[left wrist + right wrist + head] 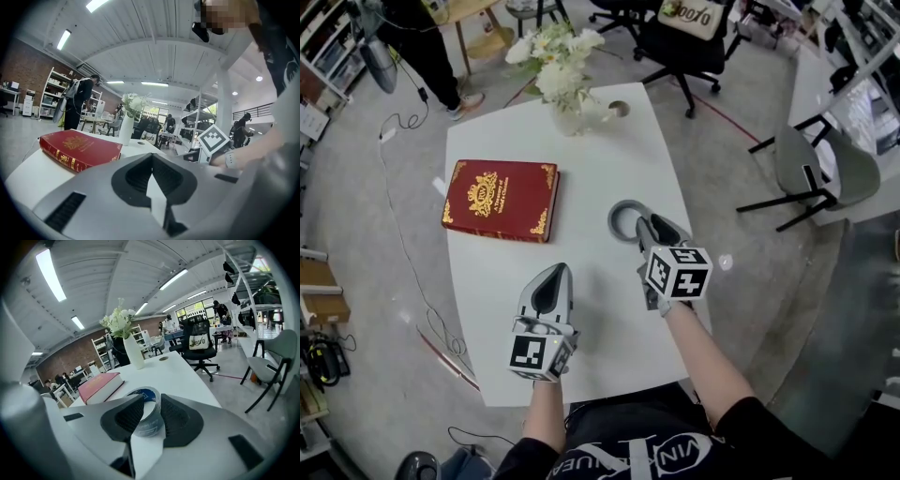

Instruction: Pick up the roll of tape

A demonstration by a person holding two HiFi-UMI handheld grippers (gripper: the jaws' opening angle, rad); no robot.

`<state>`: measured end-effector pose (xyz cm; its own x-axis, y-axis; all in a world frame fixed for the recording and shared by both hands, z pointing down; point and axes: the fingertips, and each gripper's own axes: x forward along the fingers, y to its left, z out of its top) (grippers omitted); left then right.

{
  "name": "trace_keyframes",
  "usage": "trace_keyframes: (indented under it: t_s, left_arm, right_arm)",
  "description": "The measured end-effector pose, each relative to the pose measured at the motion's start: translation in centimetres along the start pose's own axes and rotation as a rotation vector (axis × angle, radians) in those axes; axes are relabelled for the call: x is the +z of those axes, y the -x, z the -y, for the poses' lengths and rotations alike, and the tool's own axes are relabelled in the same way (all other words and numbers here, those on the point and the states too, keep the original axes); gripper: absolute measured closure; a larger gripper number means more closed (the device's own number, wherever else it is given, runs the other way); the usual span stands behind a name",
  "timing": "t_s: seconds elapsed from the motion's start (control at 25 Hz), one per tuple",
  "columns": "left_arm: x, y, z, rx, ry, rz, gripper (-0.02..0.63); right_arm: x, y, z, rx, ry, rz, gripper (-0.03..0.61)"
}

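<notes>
We pinch roll of tape [146, 423] wall with right gripper [152, 401] on table [609, 159]; left gripper [152, 157] pressed together, empty.

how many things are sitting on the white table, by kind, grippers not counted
red book: 1
vase of white flowers: 1
roll of tape: 1
total: 3
</notes>
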<state>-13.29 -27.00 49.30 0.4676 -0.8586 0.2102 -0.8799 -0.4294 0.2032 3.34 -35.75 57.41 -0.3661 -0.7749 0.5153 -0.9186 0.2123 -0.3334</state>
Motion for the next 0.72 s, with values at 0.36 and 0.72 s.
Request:
trace_keyframes:
  t_s: [0.36,0.72]
  left_arm:
    - [-0.2,1.1,0.4,0.001,0.0,0.01,0.614]
    - [-0.1,2.1,0.9,0.015,0.001,0.004,0.614]
  right_arm:
    - [-1.3,-0.9,0.8,-0.034,-0.034,-0.128,0.465]
    - [-1.9,0.7,0.9,0.0,0.004,-0.105,0.523]
